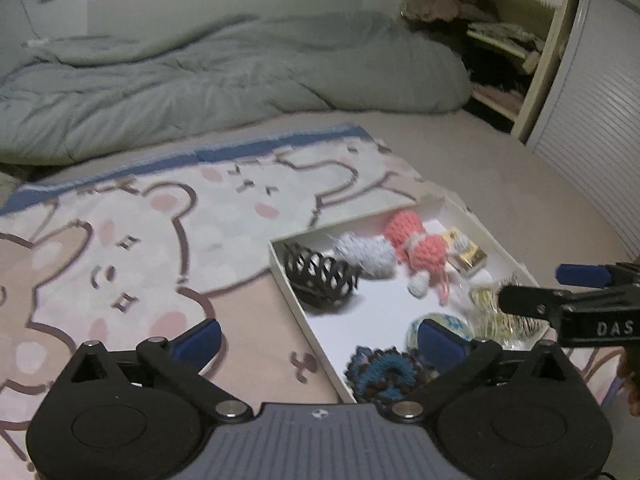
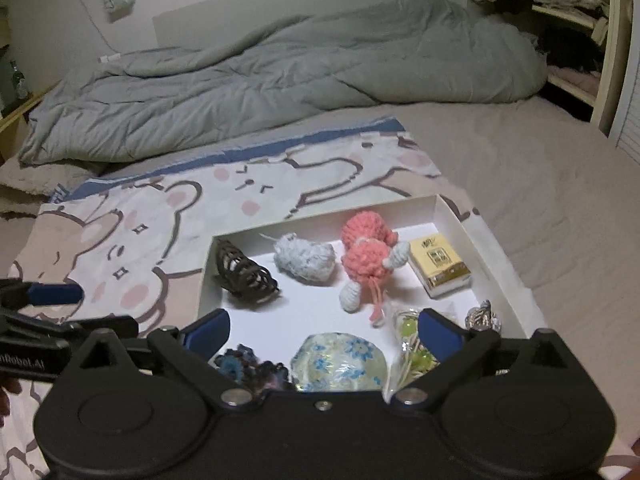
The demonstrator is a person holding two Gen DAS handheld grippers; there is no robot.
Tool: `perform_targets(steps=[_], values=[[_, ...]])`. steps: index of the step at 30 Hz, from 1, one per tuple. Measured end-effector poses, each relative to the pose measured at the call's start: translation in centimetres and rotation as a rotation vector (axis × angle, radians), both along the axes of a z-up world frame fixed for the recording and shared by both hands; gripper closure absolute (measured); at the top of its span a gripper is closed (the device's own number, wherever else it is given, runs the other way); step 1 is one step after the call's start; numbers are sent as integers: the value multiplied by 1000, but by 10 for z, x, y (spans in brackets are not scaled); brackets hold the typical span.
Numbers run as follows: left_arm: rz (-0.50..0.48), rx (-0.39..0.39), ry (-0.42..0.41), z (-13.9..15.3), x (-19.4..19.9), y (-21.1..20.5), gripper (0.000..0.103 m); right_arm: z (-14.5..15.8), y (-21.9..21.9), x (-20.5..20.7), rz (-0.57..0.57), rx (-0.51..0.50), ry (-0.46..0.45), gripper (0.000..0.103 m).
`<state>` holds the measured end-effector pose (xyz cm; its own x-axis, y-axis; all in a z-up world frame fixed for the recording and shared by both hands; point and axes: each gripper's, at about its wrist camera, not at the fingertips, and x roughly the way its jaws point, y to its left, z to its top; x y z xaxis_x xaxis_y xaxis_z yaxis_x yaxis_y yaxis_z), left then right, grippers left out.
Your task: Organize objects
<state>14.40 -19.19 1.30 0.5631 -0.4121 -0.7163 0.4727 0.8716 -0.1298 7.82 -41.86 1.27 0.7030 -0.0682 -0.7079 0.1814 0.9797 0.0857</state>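
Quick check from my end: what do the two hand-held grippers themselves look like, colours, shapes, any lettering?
Both match. The left hand-held gripper has a matte black body with two rounded lobes, silver pivot bolts, black linkage arms and blue finger pads, plus a ribbed grey centre plate. The right hand-held gripper has a black centre. White lettering marks each gripper's side, only partly readable. No cables or sleeves show.

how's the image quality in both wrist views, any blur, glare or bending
Left wrist view: dim, soft and smeared; the white tray and pink crochet doll lack crisp edges; the slatted door bows from the fisheye. Right wrist view: a little sharper, the yellow tissue pack reads clearly; mild sheen on the floral wrapped item; dark corners.
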Motion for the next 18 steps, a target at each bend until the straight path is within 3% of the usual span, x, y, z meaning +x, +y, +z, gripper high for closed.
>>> perform_targets(steps=[4, 12, 18], values=[[20, 0, -19, 9, -6, 12, 0, 13, 11, -10, 0, -55, -23, 0], [19, -30, -71, 26, -30, 27, 0, 28, 27, -36, 5, -67, -67, 0], [23, 8, -104, 28, -48, 31, 0, 33, 37, -51, -3, -74, -93, 0]])
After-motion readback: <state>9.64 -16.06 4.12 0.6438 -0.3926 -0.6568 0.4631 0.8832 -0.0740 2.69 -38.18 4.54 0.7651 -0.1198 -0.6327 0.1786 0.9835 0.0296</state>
